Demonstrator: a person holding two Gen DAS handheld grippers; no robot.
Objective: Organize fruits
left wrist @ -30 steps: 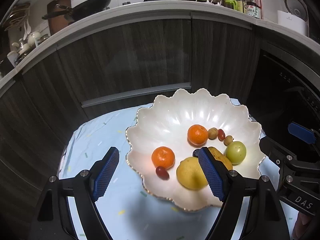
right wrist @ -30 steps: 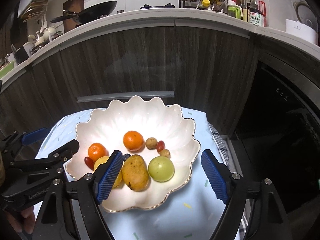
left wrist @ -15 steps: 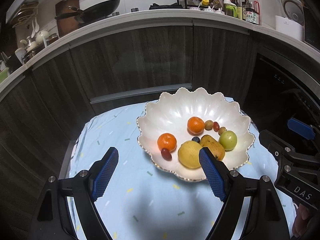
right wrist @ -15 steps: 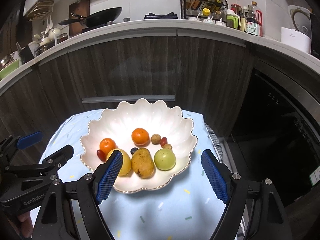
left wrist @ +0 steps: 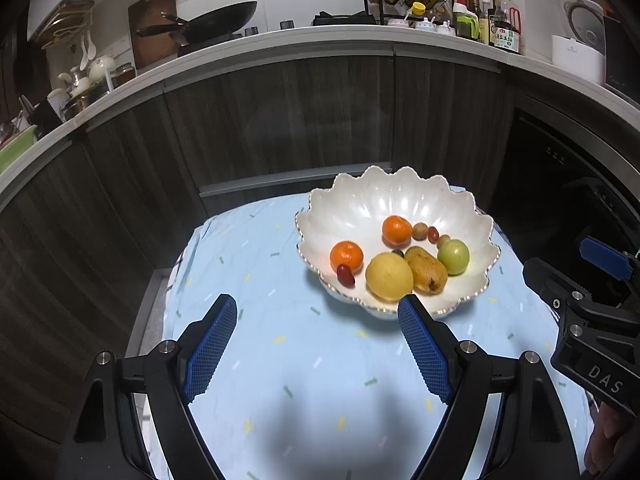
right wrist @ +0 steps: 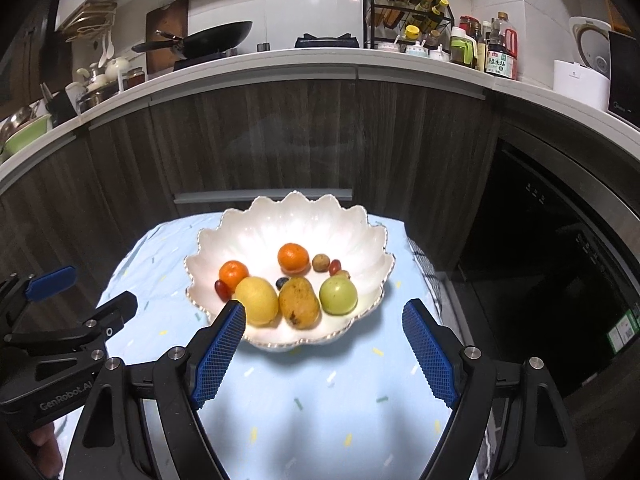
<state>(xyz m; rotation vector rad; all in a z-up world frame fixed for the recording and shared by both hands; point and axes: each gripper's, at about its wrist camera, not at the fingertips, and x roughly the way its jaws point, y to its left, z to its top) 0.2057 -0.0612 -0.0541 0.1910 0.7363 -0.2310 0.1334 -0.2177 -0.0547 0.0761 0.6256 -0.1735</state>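
- The left gripper [left wrist: 318, 354] is spread wide with nothing between its blue pads [left wrist: 212, 344]; it hangs over the blue cloth [left wrist: 256, 280], short of the bowl.
- The right gripper [right wrist: 324, 354] is likewise spread wide and empty, its left pad just in front of the near rim of the white bowl [right wrist: 280, 220].
- The fruit all lies inside the bowl: two oranges [right wrist: 293, 258], a yellow lemon [right wrist: 257, 300], a brown-speckled mango [right wrist: 299, 302], a green apple [right wrist: 338, 296], a dark red grape [right wrist: 222, 289] and a few small brown and red ones behind.
- Nothing lies loose on the cloth in either view, so the gathering looks finished, or close to it; I judge this a stand-off to look things over.
- If any move remains, it calls for a closer approach over the rim and a narrower spread for the small fruit, which could roll.
- The left view shows the right gripper's side [left wrist: 588, 312] and the cloth's left edge.
- The right view shows a dark blue berry [right wrist: 282, 281] between lemon and mango, nearly hidden in the left view, and the dark appliance [right wrist: 552, 280] to the right.
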